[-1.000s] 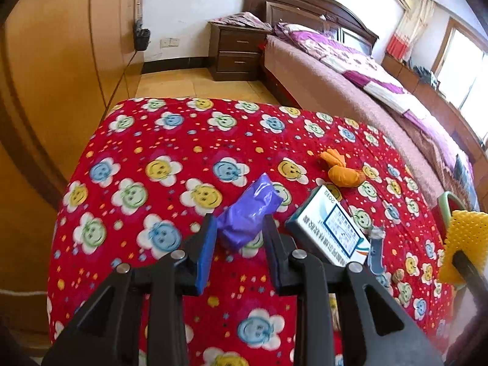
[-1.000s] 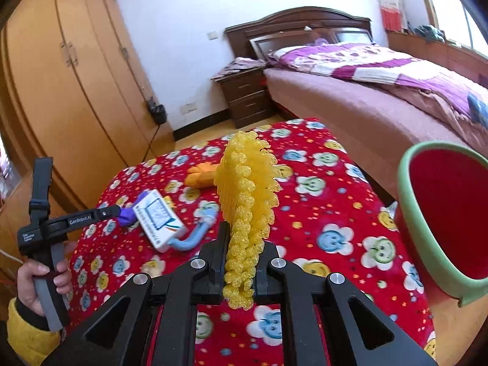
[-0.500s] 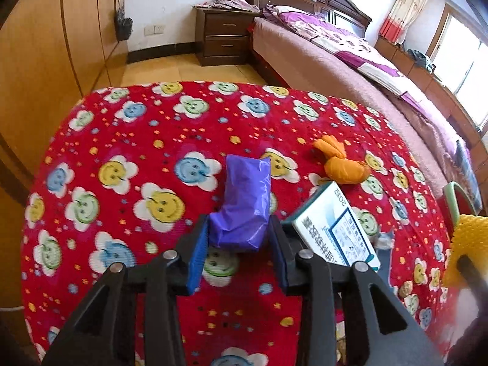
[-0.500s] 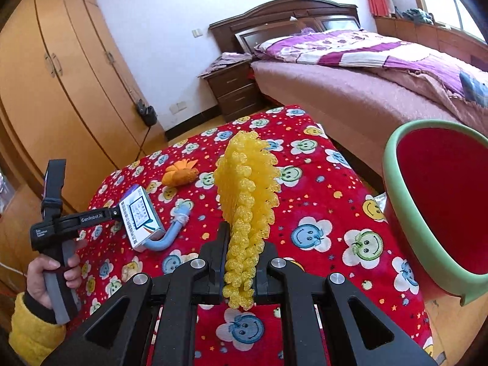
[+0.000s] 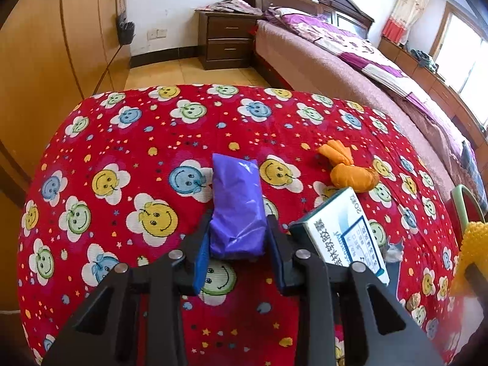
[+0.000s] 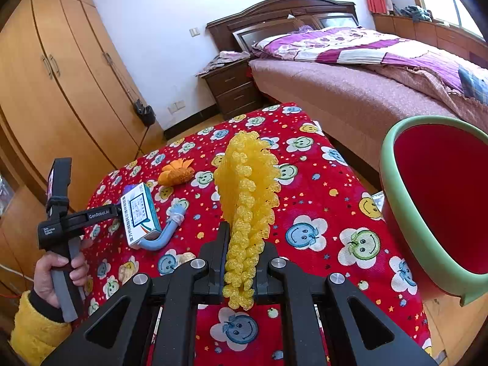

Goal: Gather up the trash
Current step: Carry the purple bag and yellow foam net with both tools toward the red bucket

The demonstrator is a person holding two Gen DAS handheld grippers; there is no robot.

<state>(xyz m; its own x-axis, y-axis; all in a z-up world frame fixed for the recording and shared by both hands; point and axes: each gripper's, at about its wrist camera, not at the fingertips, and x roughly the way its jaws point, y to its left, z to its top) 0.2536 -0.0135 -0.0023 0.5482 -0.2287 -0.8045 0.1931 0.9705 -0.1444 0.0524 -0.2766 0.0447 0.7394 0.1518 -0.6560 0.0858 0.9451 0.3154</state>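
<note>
The purple packet (image 5: 237, 210), centre frame, has just been closed on by the left hand-held gripper (image 5: 238, 244); it should be lifted straight. The yellow netting (image 6: 246, 210) is pinched by the right hand-held gripper (image 6: 242, 262).

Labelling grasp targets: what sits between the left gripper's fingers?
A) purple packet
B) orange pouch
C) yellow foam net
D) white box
A: the purple packet lies between the left gripper pads; the orange pouch and white box lie off to the right.
</note>
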